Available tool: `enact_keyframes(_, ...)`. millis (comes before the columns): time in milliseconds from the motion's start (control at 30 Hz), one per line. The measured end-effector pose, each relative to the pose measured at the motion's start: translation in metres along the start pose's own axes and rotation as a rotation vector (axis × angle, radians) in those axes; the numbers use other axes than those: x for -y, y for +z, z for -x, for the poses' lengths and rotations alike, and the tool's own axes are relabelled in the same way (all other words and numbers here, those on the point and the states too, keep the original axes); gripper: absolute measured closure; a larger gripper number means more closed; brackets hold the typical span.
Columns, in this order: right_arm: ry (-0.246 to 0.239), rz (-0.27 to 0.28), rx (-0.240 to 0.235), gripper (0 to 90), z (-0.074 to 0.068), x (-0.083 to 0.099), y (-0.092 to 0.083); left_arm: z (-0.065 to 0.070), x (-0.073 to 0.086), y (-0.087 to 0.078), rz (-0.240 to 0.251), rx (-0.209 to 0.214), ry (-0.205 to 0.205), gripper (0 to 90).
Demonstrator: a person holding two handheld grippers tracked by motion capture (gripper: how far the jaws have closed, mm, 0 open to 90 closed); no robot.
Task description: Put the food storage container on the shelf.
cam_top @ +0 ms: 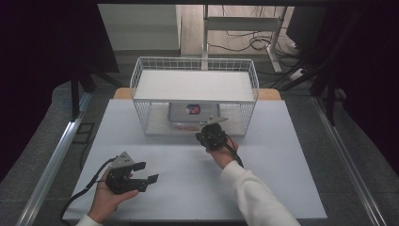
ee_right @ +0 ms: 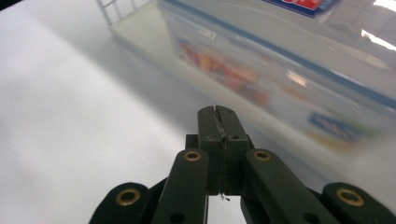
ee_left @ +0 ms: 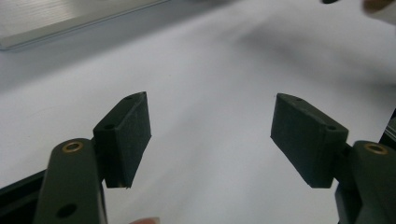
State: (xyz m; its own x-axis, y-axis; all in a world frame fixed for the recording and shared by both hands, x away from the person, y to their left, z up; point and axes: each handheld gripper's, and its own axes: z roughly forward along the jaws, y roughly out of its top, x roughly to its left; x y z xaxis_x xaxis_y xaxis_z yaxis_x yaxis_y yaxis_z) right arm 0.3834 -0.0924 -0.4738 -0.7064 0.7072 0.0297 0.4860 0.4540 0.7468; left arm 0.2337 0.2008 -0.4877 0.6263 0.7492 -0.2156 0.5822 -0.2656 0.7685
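1. High view: pale, matte, rectangular surface (cam_top: 188, 188) with a white wire-mesh rack (cam_top: 195, 94) standing at its far middle, two tiers, thin grid walls, flat white shelf boards.
2. On the rack's lower tier, a clear plastic box (cam_top: 192, 115) with a grey lid and a red-and-blue label on top; contents too small to tell apart.
3. Near left, left hand-held gripper (cam_top: 143, 173), black and angular, grey three-cornered plate on top, held in a hand and pointing right, jaws spread wide with nothing between them.
4. Right of centre, right hand-held gripper (cam_top: 211, 129) pointing far toward the rack's open front, just near the box; white sleeve (cam_top: 254, 197) behind it.
5. Left gripper view: two black blocky pads (ee_left: 128, 135) with a fine rough texture, well apart, brass-coloured rivets in the arms, bare smooth surface between and beyond.
6. Right gripper view: black jaws pressed flat together, nothing pinched, tips hanging just short of the box's near side.
7. Same view: translucent box wall, blue lid rim, blurred orange and red shapes inside, small blue sticker on the wall, rack wire at far left.
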Motion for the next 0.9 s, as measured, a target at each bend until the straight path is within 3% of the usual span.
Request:
enact_keyframes(300, 0.022, 0.038, -0.029, 88.7, 0.008, 0.047, -0.065, -0.003, -0.002, 0.004, 0.003, -0.009, -0.011, 28.5)
enact_keyframes(667, 0.117, 0.052, -0.047, 85.5, 0.043, 0.102, -0.127, -0.006, -0.002, 0.009, -0.017, -0.032, 0.008, 28.5)
enact_keyframes(733, 0.123, 0.049, -0.053, 79.4, 0.047, 0.11, -0.134, -0.006, -0.002, 0.009, -0.018, -0.032, 0.013, 28.4)
enact_keyframes(833, 0.115, 0.057, -0.055, 53.9, 0.05, 0.12, -0.142, -0.006, -0.002, 0.009, -0.015, -0.034, 0.011, 28.3)
enact_keyframes(900, 0.131, 0.069, -0.051, 41.9, 0.051, 0.124, -0.147, -0.006, -0.002, 0.01, -0.017, -0.038, 0.01, 28.0)
